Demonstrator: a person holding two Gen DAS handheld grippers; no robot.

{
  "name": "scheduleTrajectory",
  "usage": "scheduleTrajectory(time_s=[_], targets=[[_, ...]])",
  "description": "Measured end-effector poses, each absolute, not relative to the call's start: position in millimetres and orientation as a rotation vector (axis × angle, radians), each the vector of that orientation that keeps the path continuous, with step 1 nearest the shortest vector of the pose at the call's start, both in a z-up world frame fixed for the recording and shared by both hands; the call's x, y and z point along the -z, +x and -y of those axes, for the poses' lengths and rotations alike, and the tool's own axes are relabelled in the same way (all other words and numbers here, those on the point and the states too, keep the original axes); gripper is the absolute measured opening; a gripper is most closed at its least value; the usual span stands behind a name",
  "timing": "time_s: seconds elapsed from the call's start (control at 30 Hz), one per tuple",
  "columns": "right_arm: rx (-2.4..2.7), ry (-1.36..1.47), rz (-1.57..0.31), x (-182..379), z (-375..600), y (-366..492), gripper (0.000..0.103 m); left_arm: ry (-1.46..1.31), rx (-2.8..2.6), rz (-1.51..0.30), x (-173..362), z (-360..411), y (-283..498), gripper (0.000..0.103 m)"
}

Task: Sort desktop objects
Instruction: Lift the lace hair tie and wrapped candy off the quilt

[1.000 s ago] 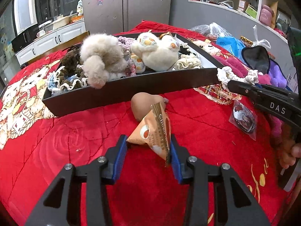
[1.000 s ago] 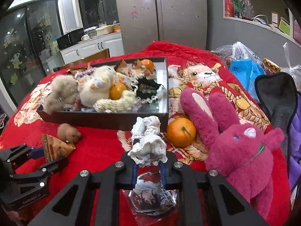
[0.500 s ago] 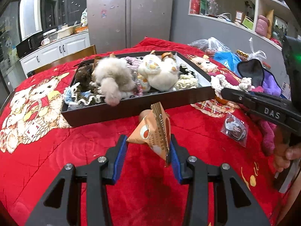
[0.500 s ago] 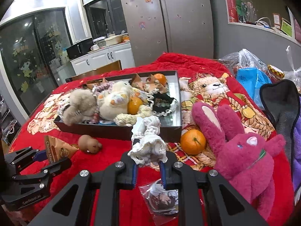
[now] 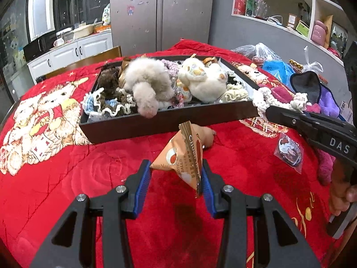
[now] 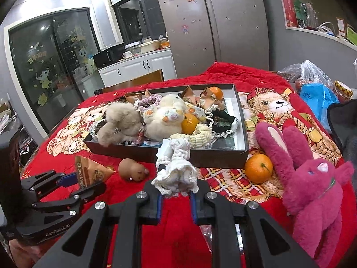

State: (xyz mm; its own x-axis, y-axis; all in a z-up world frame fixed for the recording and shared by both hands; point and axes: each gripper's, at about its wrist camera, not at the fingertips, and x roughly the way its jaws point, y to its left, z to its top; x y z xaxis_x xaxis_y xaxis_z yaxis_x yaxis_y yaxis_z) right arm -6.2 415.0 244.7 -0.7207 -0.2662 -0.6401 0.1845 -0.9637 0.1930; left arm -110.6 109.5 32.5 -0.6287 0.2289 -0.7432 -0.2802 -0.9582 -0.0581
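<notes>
Both grippers are loaded and both face the same target: the dark tray [image 6: 242,120], which lies on the far side of each tool across the red blanket [image 5: 67,192]. The left gripper [image 5: 176,176] has its blue pads closed on an orange triangular snack packet [image 5: 185,156], held clear of the blanket with its point up, and the tray's near wall stands directly ahead of it. A small brown toy [image 6: 132,169] sits on the blanket between the packet and that wall. The right gripper [image 6: 175,195] is pinched narrow on a white crocheted scrunchie [image 6: 176,172], which rises out of the jaws toward the tray's near right corner. The tray's long axis runs left to right in the left wrist view, and it is already crowded with plush toys and scrunchies. The right hand looks slightly nearer the tray, so its drop probably comes first, over the open patch at the tray's right end.
</notes>
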Motion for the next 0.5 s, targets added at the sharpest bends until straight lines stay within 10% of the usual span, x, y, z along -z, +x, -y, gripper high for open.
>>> scheduleTrajectory(time_s=[0.5], targets=[[2.638, 0.984, 0.206, -246, -395, -3, 0.019, -1.151, -2.688, -0.061, -43, -93, -111, 0.044]])
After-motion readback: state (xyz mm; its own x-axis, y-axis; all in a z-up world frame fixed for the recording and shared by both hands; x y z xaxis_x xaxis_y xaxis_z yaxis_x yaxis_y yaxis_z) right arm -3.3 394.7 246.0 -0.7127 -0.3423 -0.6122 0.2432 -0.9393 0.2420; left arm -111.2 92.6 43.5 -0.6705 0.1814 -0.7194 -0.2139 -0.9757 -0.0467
